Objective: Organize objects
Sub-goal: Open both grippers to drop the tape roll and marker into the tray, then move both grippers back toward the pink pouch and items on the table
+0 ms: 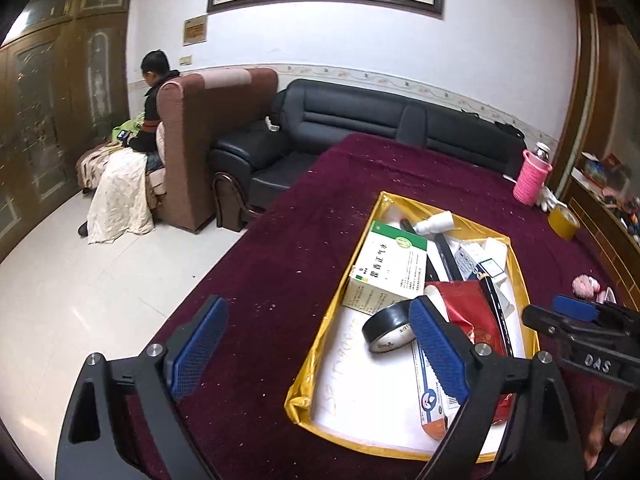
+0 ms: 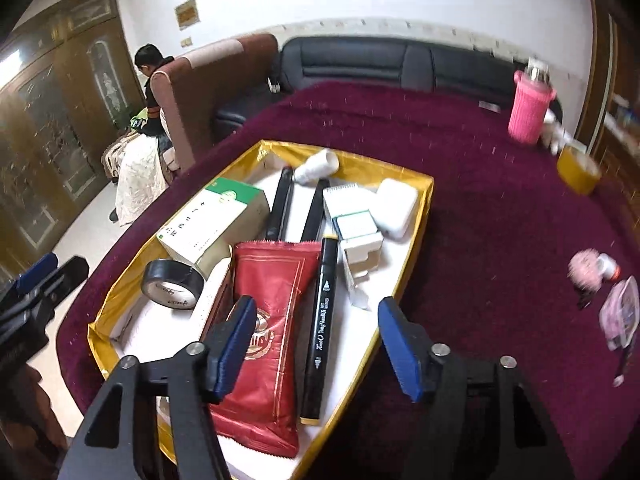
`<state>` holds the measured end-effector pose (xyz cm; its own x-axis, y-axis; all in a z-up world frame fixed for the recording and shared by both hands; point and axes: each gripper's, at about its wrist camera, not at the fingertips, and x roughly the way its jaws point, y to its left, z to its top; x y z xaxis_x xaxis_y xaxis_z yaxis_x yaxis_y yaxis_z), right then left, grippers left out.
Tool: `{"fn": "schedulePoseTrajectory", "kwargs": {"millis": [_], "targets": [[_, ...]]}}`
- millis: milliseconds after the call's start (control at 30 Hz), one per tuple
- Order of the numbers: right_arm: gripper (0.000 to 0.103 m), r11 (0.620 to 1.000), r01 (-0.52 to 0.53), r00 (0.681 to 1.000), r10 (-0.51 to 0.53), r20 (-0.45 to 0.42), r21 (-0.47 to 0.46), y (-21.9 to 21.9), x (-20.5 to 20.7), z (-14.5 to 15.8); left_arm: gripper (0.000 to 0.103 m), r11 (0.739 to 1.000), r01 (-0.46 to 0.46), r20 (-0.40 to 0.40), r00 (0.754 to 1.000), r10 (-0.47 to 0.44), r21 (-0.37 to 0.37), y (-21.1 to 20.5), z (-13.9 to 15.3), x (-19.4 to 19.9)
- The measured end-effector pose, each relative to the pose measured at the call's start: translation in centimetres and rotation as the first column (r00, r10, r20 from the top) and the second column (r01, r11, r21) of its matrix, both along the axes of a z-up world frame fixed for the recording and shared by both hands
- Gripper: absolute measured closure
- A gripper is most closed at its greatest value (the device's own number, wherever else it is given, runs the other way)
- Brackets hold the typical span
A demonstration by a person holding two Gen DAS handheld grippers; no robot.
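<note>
A gold-rimmed tray with a white floor sits on the maroon table. It holds a green-and-white medicine box, a roll of black tape, a red packet, a black marker, two black sticks, a white bottle and small white boxes. My right gripper is open and empty above the tray's near end, over the packet and marker. My left gripper is open and empty at the tray's left rim, its right finger over the tape.
On the table's right side stand a pink knitted bottle, a roll of yellow tape, a pink fluffy item and a clear pouch. A black sofa stands behind the table. A person sits at far left.
</note>
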<state>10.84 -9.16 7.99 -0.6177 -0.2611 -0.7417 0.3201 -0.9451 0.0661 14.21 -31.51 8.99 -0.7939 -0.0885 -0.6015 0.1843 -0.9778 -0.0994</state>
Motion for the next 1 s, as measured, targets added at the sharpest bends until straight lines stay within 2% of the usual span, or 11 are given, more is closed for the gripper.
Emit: {"fn": "schedulePoseTrajectory", "kwargs": {"millis": [167,300,533,767,1000], "targets": [[0.025,0.999,0.01,0.997,-0.006,-0.076,0.048,0.6,1.2,1.0,0.01,1.0,-0.017,0.006,1.0,0.017,0.019,0.2,0.5,0.5],[0.024,0.998,0.036,0.995,-0.031,-0.093,0.058,1.8,1.6,1.3,0.01,0.999,0.018,-0.013,1.0,-0.018,0.045,1.6,1.8,1.2],[0.023,0.993,0.106,0.99,-0.102,-0.097,0.041,5.2,1.9,1.4,0.006,0.996,0.083,-0.061,0.995,-0.084,-0.029,5.7,3.8,1.9],[0.022,0.985,0.172,0.98,-0.169,-0.102,0.012,9.0,2.6,1.5,0.006,0.987,0.142,-0.017,0.989,-0.144,-0.075,9.5,3.8,1.3],[0.021,0.974,0.226,0.969,-0.227,-0.1,-0.017,12.7,3.3,1.3,0.006,0.971,0.202,-0.015,0.978,-0.206,-0.13,13.4,4.6,1.4]]}}
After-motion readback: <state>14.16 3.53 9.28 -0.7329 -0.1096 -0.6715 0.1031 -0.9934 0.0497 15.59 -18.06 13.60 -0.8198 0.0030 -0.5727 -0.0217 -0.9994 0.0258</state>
